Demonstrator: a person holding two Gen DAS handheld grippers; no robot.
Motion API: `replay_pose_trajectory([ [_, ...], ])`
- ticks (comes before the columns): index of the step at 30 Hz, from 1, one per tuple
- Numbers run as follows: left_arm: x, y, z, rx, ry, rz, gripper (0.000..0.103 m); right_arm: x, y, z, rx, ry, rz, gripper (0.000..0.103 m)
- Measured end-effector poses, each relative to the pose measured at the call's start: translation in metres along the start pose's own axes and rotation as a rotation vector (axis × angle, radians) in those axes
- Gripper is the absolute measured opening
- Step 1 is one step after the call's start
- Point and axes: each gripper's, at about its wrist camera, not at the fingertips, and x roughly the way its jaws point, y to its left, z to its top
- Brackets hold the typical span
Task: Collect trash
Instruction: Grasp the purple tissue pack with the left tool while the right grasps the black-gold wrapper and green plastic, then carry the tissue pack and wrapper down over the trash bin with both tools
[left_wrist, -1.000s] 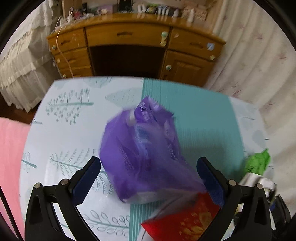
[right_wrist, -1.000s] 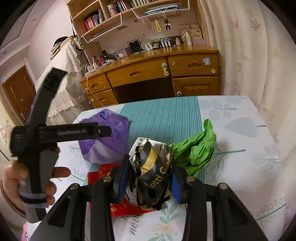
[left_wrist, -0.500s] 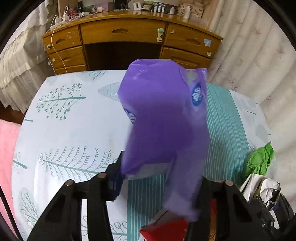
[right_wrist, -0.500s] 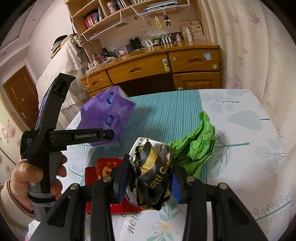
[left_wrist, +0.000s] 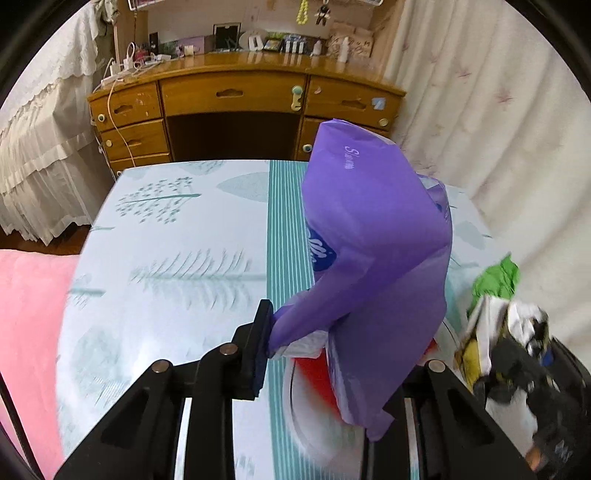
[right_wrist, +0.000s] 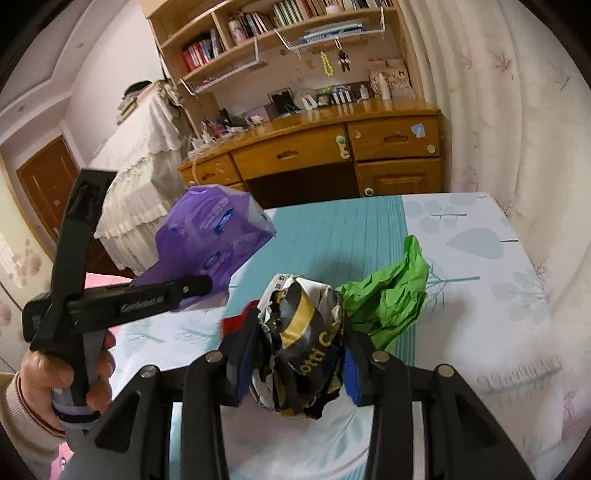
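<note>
Lifted off the leaf-print table (right_wrist: 480, 302) since a second ago, the purple tissue-pack wrapper (left_wrist: 369, 240) now hangs above the left side of its teal stripe, pinched at a lower corner by the left gripper (left_wrist: 328, 354), whose jaws are closing narrow on the film. Further right, the right gripper (right_wrist: 295, 354) clamps a crumpled black, white and yellow wrapper (right_wrist: 303, 339) just above the cloth, with a crumpled green paper (right_wrist: 388, 295) lying on the table just behind it and a red packet (right_wrist: 236, 323) showing at its left.

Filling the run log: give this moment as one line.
left gripper: closing on purple bag, lifted | right gripper: holds paper wad | green wrapper, red packet: on table
</note>
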Motion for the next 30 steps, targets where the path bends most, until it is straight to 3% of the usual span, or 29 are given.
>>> replay_pose_trajectory([
  [8,-0.121,0.007,-0.089,0.027,-0.016,-0.061,0.026,-0.088,0.051,-0.046,-0.023,-0.007,0.071,0.039],
  [13,-0.193,0.013,-0.169,0.052,-0.02,-0.11,0.026,-0.146,0.086,-0.093,-0.05,-0.012,0.119,0.039],
  [17,-0.229,0.018,-0.233,0.064,-0.004,-0.148,0.026,-0.187,0.109,-0.135,-0.06,-0.011,0.172,0.039],
  [23,-0.242,0.023,-0.31,0.054,0.039,-0.173,0.026,-0.212,0.125,-0.185,-0.087,0.002,0.179,0.039],
  [30,-0.226,0.026,-0.356,0.021,0.069,-0.167,0.026,-0.201,0.121,-0.228,-0.097,0.02,0.14,0.039],
])
